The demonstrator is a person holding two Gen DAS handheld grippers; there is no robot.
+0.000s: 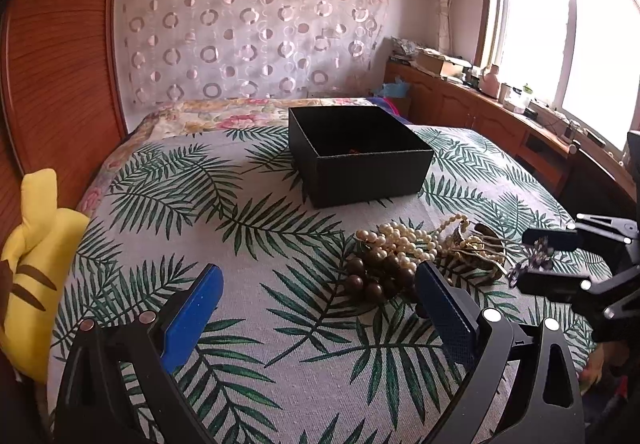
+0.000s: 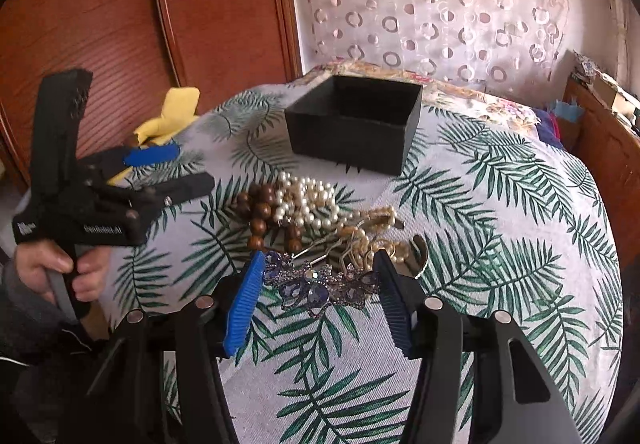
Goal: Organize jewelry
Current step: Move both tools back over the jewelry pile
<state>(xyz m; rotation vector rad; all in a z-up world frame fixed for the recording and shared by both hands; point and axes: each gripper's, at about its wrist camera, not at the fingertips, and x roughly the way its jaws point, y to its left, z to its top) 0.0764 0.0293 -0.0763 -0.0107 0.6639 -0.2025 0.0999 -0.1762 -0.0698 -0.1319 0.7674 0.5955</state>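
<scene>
A purple rhinestone hair ornament (image 2: 304,288) spans the gap between the blue pads of my right gripper (image 2: 320,264), which is shut on it. In the left wrist view the same ornament (image 1: 536,250) hangs in the right gripper (image 1: 526,258) just off the leaf-print cloth. Beyond it lies a pile of white pearls (image 2: 308,200), brown wooden beads (image 2: 260,212) and gold pieces (image 2: 368,240). An open black box (image 1: 372,172) stands farther back. My left gripper (image 1: 320,284) is open with nothing between its fingers, just left of the wooden beads (image 1: 376,272).
A yellow plush toy (image 1: 36,256) lies at the bed's left edge beside a wooden wardrobe (image 1: 60,44). A cluttered wooden counter (image 1: 500,112) runs under the window at right. A person's hand (image 2: 60,264) holds the left gripper's handle.
</scene>
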